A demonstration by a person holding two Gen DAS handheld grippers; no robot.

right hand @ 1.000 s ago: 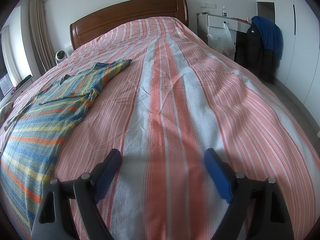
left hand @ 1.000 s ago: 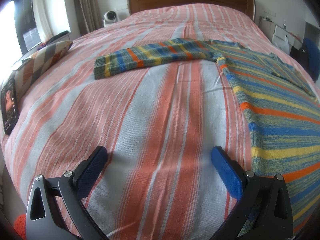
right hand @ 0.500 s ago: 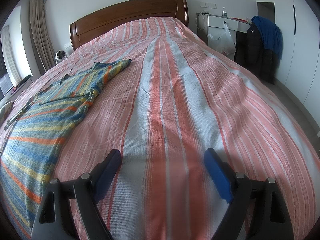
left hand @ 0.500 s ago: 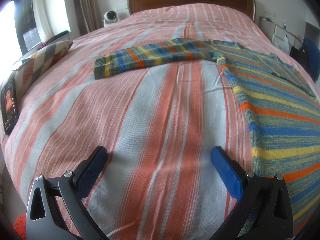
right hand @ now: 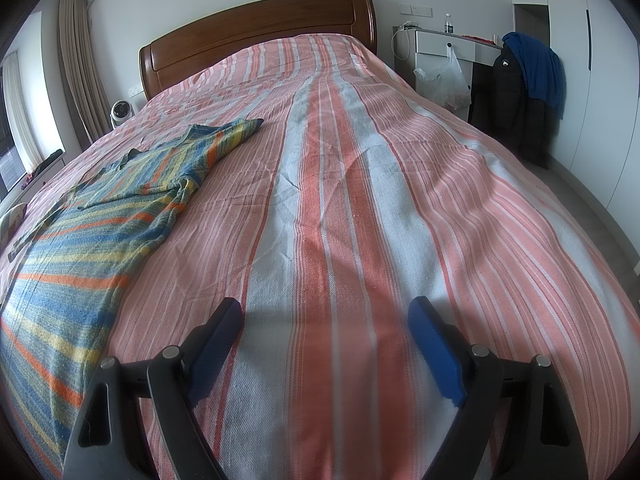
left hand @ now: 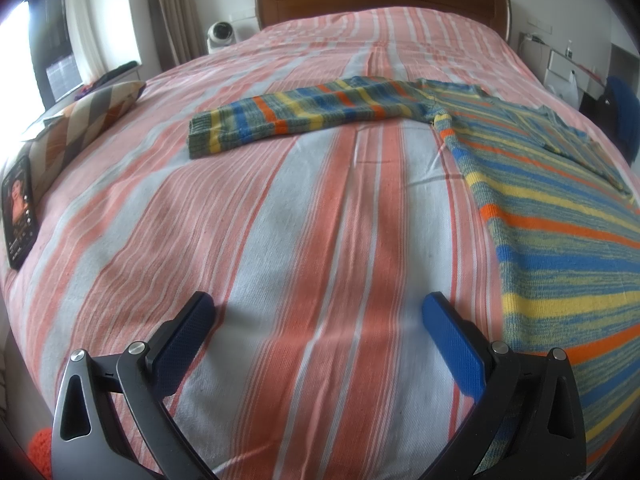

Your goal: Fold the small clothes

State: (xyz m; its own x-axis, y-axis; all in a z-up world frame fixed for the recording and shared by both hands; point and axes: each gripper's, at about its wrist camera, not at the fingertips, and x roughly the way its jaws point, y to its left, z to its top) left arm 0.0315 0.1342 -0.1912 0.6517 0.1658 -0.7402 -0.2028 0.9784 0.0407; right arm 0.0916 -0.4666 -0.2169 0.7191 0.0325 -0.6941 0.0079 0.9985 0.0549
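Sweater [left hand: 560,216] spread flat on bed [left hand: 320,220], ready for folding; left gripper [left hand: 320,320], right gripper [right hand: 324,324] jaws wide, empty.

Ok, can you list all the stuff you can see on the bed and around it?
sweater: one, blue, yellow and orange stripes, spread flat on the bed, one sleeve out sideways
bed cover: one, pink and white stripes
headboard: one, brown wood
cushion: one, brown and grey pattern, bed's edge
phone: one, black, beside the cushion
jackets: black and blue, hanging by the wall
left gripper: dark blue fingers, open
right gripper: dark blue fingers, open
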